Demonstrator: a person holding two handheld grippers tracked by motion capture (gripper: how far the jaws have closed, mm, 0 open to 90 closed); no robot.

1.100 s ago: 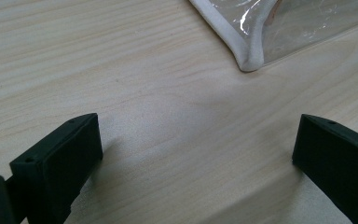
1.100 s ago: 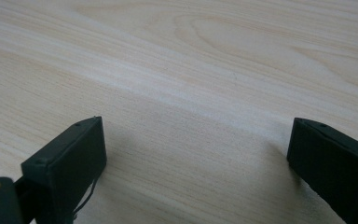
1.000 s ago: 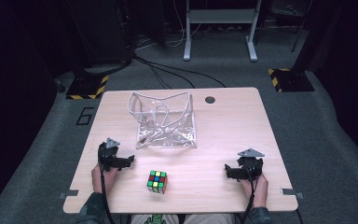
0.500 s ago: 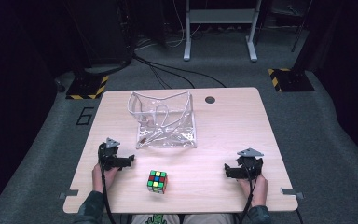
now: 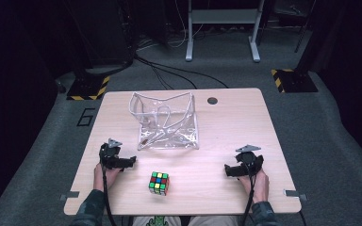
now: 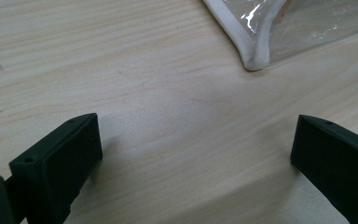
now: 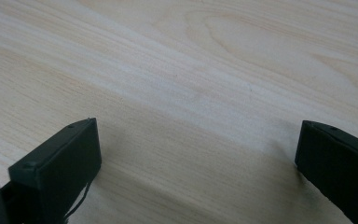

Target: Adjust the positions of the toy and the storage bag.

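Note:
A multicoloured puzzle cube (image 5: 159, 182) sits on the wooden table (image 5: 226, 127) near the front edge, between my two hands. A clear plastic bag (image 5: 166, 123) with white trim stands open behind it at mid-table. My left gripper (image 5: 131, 161) rests on the table left of the cube, jaws wide apart, nothing between them. In the left gripper view the bag's white corner (image 6: 254, 58) lies ahead and to the right of my left gripper (image 6: 193, 147). My right gripper (image 5: 227, 170) rests at the front right, open over bare wood (image 7: 200, 93).
A dark grommet hole (image 5: 212, 100) marks the table's far edge. Behind the table are a metal stand (image 5: 221, 28), floor cables (image 5: 169, 70) and yellow-black striped feet (image 5: 87, 87). Grey carpet surrounds the table.

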